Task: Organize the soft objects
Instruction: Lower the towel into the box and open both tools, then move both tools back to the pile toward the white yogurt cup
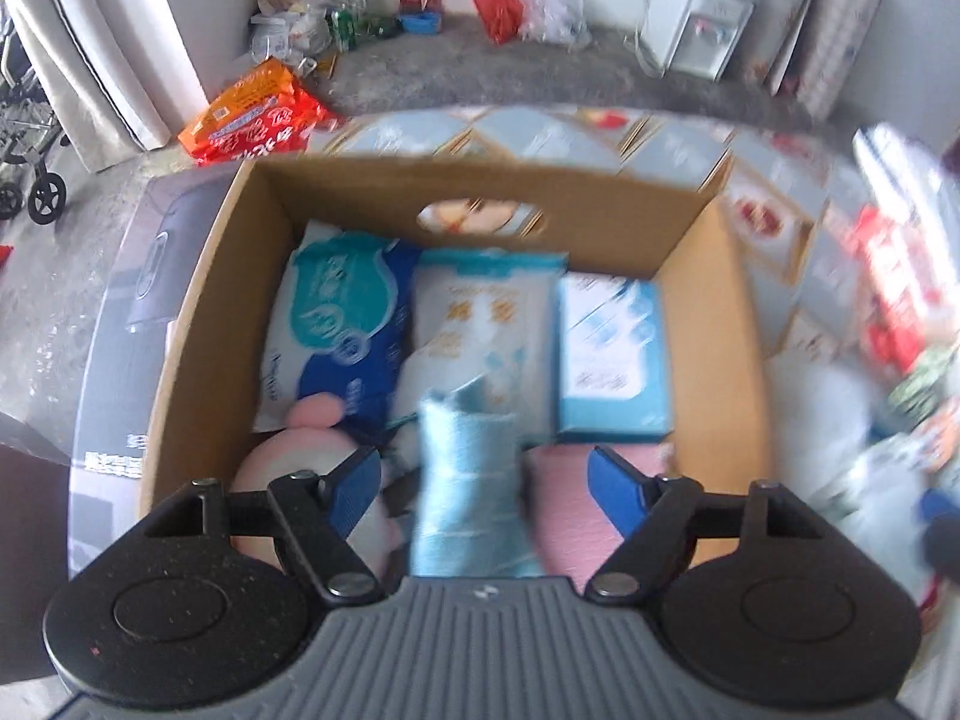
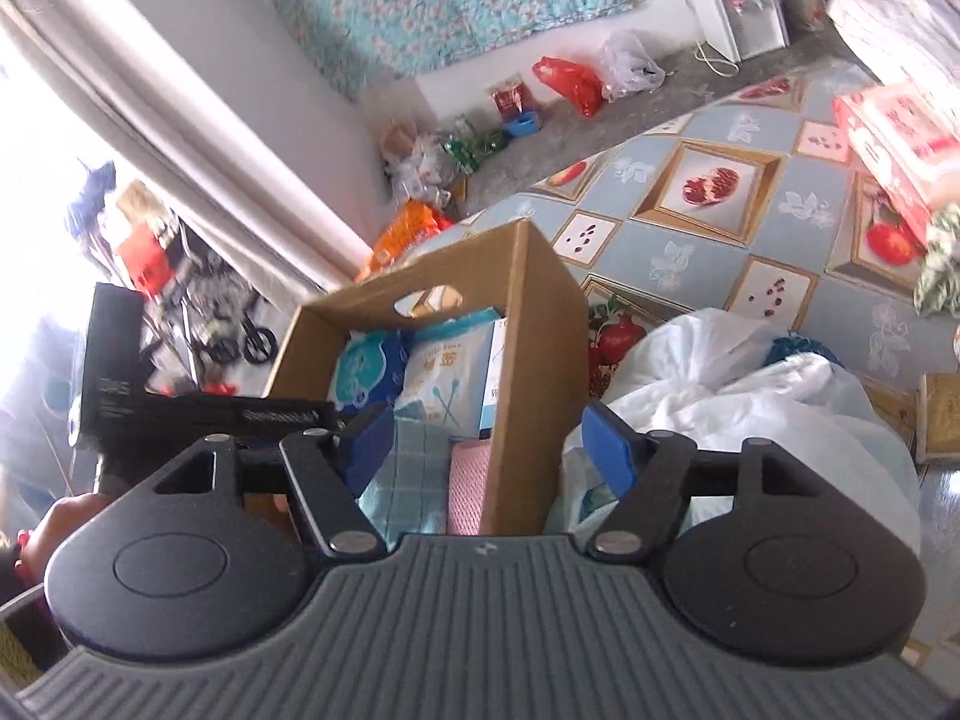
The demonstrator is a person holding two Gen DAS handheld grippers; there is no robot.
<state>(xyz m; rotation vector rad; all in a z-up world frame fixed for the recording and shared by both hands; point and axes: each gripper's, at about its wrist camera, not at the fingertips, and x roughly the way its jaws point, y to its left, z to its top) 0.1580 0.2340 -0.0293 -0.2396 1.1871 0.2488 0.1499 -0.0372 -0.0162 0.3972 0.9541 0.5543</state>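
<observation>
Here the left gripper [image 1: 485, 471] hangs over an open cardboard box [image 1: 714, 312], jaws spread apart, neither blue pad pressing anything. A light blue cloth [image 1: 465, 480] stands between the 2 pads, blurred, with a clear gap to each pad; whether it rests on the things below cannot be told. In the box behind it lie 3 packs side by side: a blue and white pack [image 1: 336, 324] at left, a white pack with yellow print [image 1: 480, 318] in the middle, a pale blue box-shaped pack [image 1: 612, 354] at right. A pink cloth [image 1: 576, 516] lies at the near right of the box floor, and a round pink soft thing [image 1: 282, 468] sits at the near left, partly under the left pad. The right gripper [image 2: 486, 450] is also spread apart with nothing clamped; it straddles the near corner of the cardboard box [image 2: 540, 324], left pad over the box contents, right pad outside over a white plastic bag [image 2: 750, 408]. The box stands on a tablecloth with fruit pictures [image 2: 708, 192]. A water dispenser [image 2: 738, 6] stands on the floor by the far wall.
</observation>
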